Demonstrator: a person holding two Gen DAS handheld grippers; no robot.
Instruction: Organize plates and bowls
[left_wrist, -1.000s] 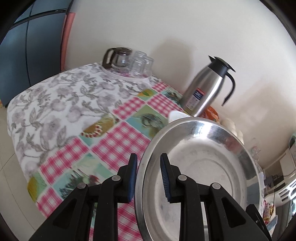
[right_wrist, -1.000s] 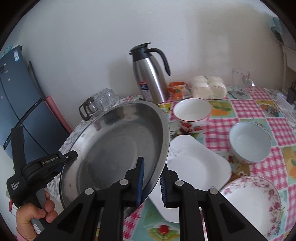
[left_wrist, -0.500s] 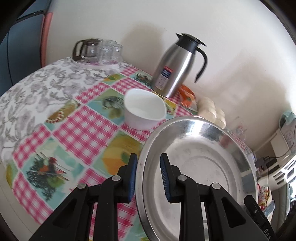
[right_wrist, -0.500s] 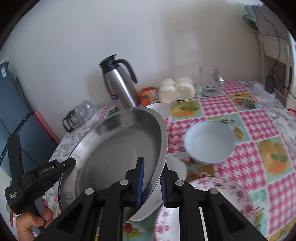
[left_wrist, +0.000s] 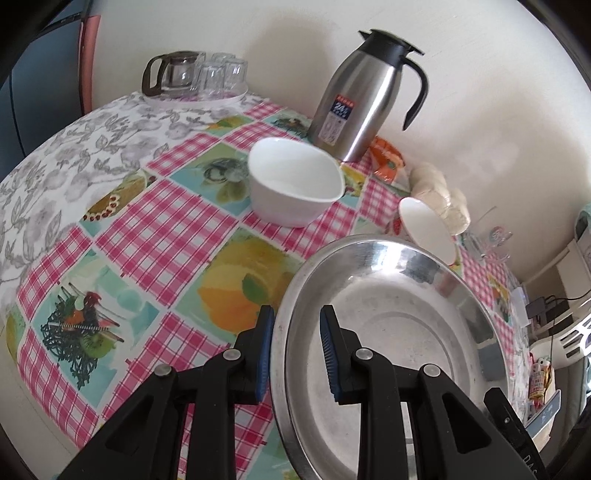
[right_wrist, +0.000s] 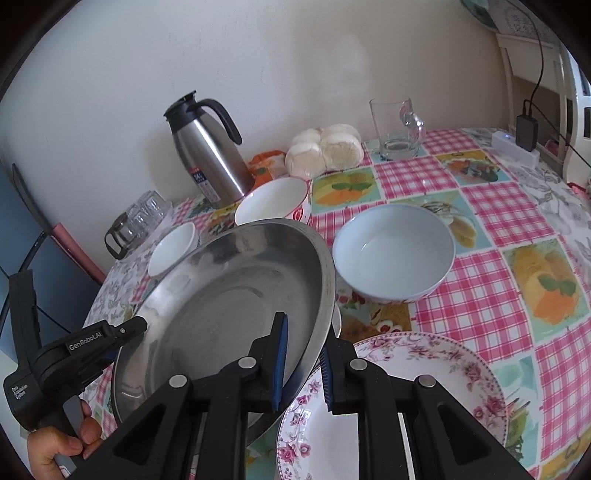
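A large steel plate (left_wrist: 399, 339) (right_wrist: 229, 302) is held above the table by both grippers, one on each side of its rim. My left gripper (left_wrist: 295, 354) is shut on its near rim; it also shows in the right wrist view (right_wrist: 125, 328). My right gripper (right_wrist: 303, 365) is shut on the opposite rim. A white bowl (left_wrist: 291, 184) (right_wrist: 171, 249) stands on the checked tablecloth, a red-patterned bowl (right_wrist: 273, 201) (left_wrist: 428, 229) behind the plate, a pale blue bowl (right_wrist: 393, 253) to the right, and a flowered plate (right_wrist: 399, 402) under my right gripper.
A steel thermos jug (left_wrist: 365, 96) (right_wrist: 210, 158) stands by the wall. A glass pot with tumblers (left_wrist: 192, 74) sits at the far left corner. Bagged buns (right_wrist: 325, 147), an orange packet (right_wrist: 264, 166) and a glass mug (right_wrist: 397, 129) stand at the back.
Both grippers have carried the steel plate to the right over the table. The white square plate under it is now hidden; the white and red-patterned bowls have come into the left view.
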